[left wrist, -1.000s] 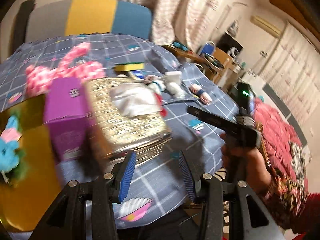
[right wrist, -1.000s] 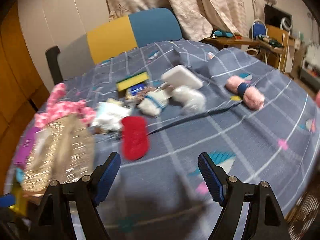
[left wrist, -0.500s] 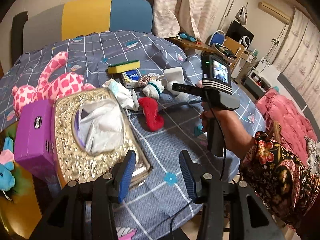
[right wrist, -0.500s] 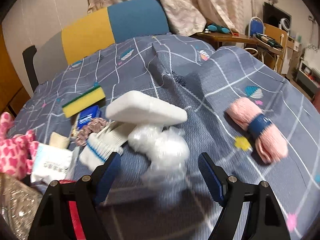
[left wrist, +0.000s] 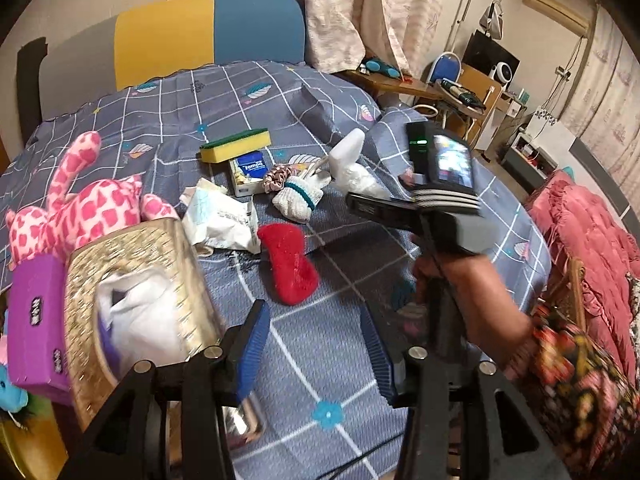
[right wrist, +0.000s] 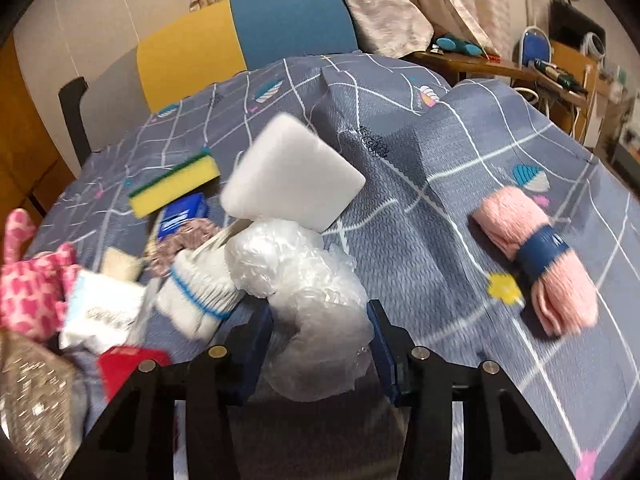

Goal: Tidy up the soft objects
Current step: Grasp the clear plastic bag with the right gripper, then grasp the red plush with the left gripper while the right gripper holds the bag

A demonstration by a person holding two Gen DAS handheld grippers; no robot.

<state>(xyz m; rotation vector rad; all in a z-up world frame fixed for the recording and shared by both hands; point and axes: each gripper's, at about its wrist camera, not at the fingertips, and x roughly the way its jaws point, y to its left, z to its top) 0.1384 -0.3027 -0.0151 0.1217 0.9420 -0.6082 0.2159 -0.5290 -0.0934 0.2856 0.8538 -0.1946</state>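
Note:
My right gripper [right wrist: 320, 332] is open with its fingers on either side of a crumpled clear plastic bag [right wrist: 308, 300] on the grey checked tablecloth; it also shows in the left wrist view [left wrist: 362, 182]. A white foam block [right wrist: 290, 174] lies just behind the bag. A rolled white sock [right wrist: 200, 296], a yellow-green sponge [right wrist: 174, 188], a pink rolled sock [right wrist: 536, 260] and a red cloth [left wrist: 288, 262] lie around. My left gripper [left wrist: 314, 344] is open and empty above the tablecloth, near the red cloth.
A pink spotted plush [left wrist: 76, 208], a gold tissue box [left wrist: 136, 312], a purple box [left wrist: 36, 324], a tissue pack [left wrist: 220, 220] and a blue packet [left wrist: 248, 166] lie at left. A chair [left wrist: 208, 36] stands behind the table. A pink bed [left wrist: 588, 236] is at right.
My right gripper has moved forward and down until its fingers straddle the plastic bag. My left gripper has shifted slightly nearer the table, still open.

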